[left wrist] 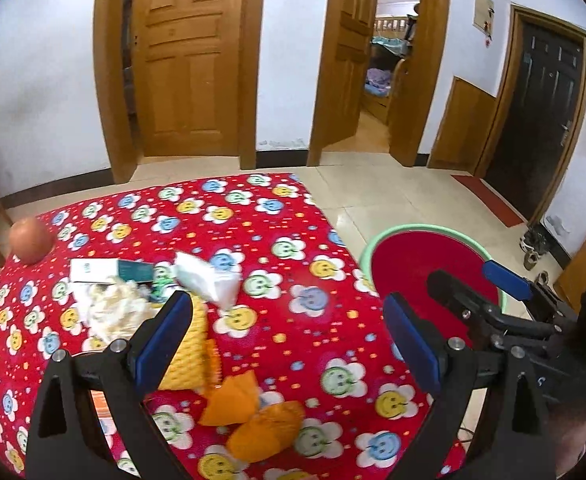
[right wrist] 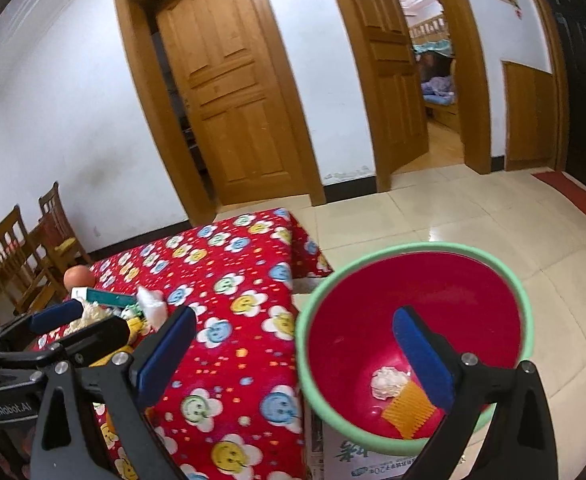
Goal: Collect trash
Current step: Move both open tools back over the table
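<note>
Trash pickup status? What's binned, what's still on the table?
Done: a white wad and a yellow ridged piece lie in the red basin. In hand: nothing; both hand-held grippers open. Left: crumpled paper, white bag, box, yellow and orange scraps on the tablecloth.

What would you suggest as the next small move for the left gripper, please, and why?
Probably ease the left gripper down onto the orange scraps just beneath it. Its jaws stand open and empty, trash is strewn over the red tablecloth, and the basin holds only a white wad and a yellow piece.
</note>
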`<action>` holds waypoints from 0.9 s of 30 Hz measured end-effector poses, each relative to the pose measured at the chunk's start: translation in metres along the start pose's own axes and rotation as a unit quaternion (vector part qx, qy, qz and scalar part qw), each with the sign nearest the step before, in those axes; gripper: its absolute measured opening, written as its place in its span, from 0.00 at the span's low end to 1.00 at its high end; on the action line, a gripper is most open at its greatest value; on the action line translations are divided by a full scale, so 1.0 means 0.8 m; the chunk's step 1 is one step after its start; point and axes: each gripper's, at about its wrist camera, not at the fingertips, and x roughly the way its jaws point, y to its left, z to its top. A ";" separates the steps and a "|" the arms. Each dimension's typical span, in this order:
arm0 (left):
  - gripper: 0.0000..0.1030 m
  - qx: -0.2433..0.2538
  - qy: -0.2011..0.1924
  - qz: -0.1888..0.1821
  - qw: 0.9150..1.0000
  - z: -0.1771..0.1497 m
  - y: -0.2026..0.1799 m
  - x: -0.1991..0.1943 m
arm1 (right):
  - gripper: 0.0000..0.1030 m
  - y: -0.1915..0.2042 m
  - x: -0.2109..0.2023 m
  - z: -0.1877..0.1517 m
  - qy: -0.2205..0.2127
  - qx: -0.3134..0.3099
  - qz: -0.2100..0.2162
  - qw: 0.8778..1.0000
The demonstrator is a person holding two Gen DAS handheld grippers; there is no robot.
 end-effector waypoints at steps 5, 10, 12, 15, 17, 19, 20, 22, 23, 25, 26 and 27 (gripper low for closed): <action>0.92 -0.014 -0.002 0.006 1.000 -0.003 0.027 -0.006 | 0.98 0.027 0.008 0.002 0.001 -0.025 0.005 1.000; 0.92 -0.023 -0.003 0.016 1.000 -0.008 0.057 -0.014 | 0.98 0.047 0.013 0.009 0.001 -0.037 0.012 0.999; 0.92 -0.026 -0.004 0.022 0.999 -0.011 0.071 -0.017 | 0.98 0.062 0.011 0.012 -0.001 -0.051 0.028 0.998; 0.92 -0.035 -0.005 0.038 0.999 -0.016 0.097 -0.020 | 1.00 0.085 0.014 0.011 -0.007 -0.072 0.039 0.997; 0.92 -0.051 -0.008 0.051 0.997 -0.022 0.117 -0.023 | 1.00 0.103 0.023 0.006 0.001 -0.084 0.045 0.995; 0.92 -0.063 -0.004 0.053 0.997 -0.025 0.131 -0.024 | 1.00 0.117 0.030 0.003 0.011 -0.093 0.053 0.994; 0.92 -0.071 -0.003 0.054 0.996 -0.027 0.140 -0.026 | 1.00 0.124 0.034 0.000 0.015 -0.098 0.061 0.993; 0.92 -0.082 -0.007 0.056 0.995 -0.030 0.155 -0.031 | 1.00 0.135 0.038 -0.002 0.020 -0.105 0.072 0.992; 0.92 -0.087 -0.010 0.060 0.994 -0.031 0.163 -0.034 | 1.00 0.142 0.043 -0.005 0.025 -0.109 0.077 0.991; 0.92 -0.094 -0.017 0.068 0.993 -0.036 0.175 -0.038 | 1.00 0.149 0.050 -0.010 0.035 -0.111 0.087 0.989; 0.92 -0.096 -0.017 0.072 0.993 -0.038 0.183 -0.038 | 1.00 0.151 0.054 -0.012 0.042 -0.109 0.094 0.989; 0.92 -0.099 -0.013 0.073 0.992 -0.040 0.188 -0.037 | 1.00 0.153 0.059 -0.015 0.050 -0.104 0.103 0.988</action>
